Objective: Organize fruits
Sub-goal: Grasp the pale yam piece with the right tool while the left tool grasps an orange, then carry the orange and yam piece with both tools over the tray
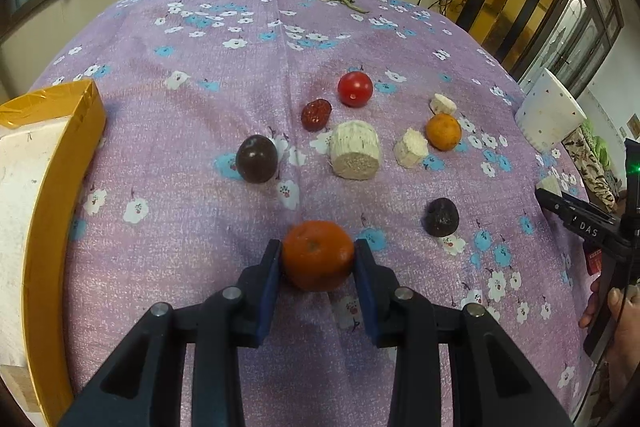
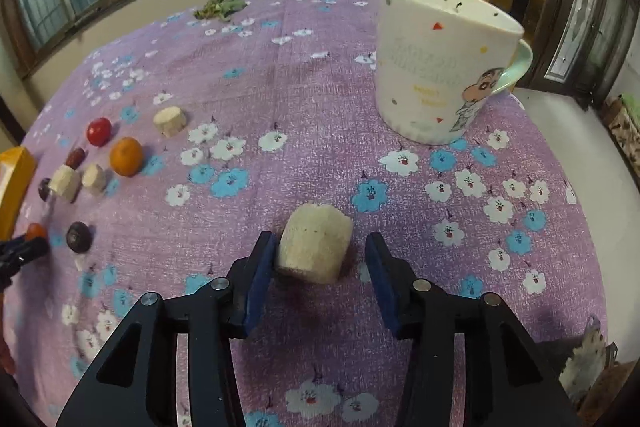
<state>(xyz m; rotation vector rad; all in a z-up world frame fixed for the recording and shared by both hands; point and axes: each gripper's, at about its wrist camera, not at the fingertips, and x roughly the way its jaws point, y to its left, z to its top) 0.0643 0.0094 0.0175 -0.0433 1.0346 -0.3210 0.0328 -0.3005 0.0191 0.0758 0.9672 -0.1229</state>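
Observation:
My left gripper (image 1: 317,254) is shut on an orange tangerine (image 1: 318,261) just above the purple flowered cloth (image 1: 180,219). Beyond it lie a dark passion fruit (image 1: 256,159), a red date (image 1: 315,115), a red tomato (image 1: 355,89), a second tangerine (image 1: 443,131), a wrinkled dark fruit (image 1: 441,217) and pale cut chunks (image 1: 355,155). My right gripper (image 2: 318,259) is open around a pale chunk (image 2: 314,247) that lies on the cloth; the left pad touches it, the right pad stands apart.
A yellow box (image 1: 44,195) stands at the left edge of the left view. A white cartoon mug (image 2: 440,63) stands at the far right. Green scraps (image 2: 220,7) lie at the table's far edge. Windows run behind the table.

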